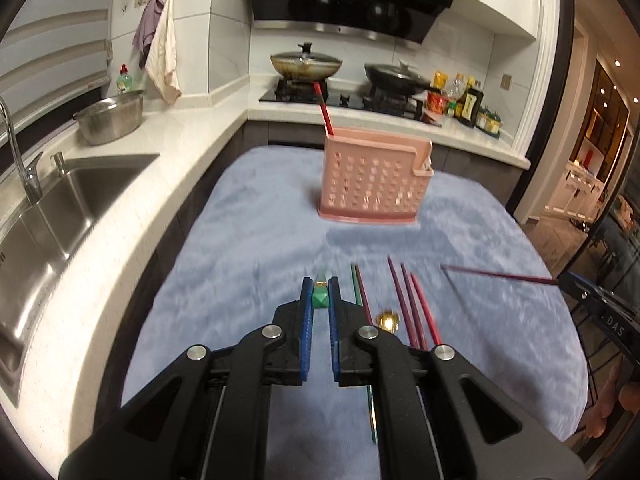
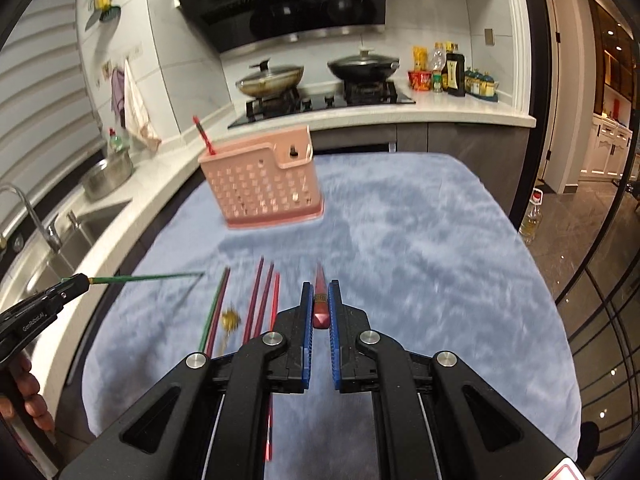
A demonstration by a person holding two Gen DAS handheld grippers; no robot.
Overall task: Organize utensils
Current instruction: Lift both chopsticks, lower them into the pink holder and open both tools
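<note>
A pink perforated utensil holder [image 1: 374,182] stands on the blue cloth with one red chopstick [image 1: 323,109] in it; it also shows in the right wrist view [image 2: 262,184]. My left gripper [image 1: 320,286] is shut on a green chopstick [image 1: 320,300], which shows pointing right in the right wrist view [image 2: 144,278]. My right gripper [image 2: 320,290] is shut on a dark red chopstick [image 2: 320,306], which shows in the left wrist view [image 1: 496,275]. Several red, purple and green chopsticks [image 1: 412,308] and a gold spoon [image 1: 389,318] lie on the cloth.
The blue cloth [image 2: 420,248] covers the table. A sink [image 1: 60,208] with a faucet and a steel bowl [image 1: 110,118] lie to the left. A stove with two lidded pans [image 1: 306,62] and sauce bottles [image 1: 472,106] line the back counter.
</note>
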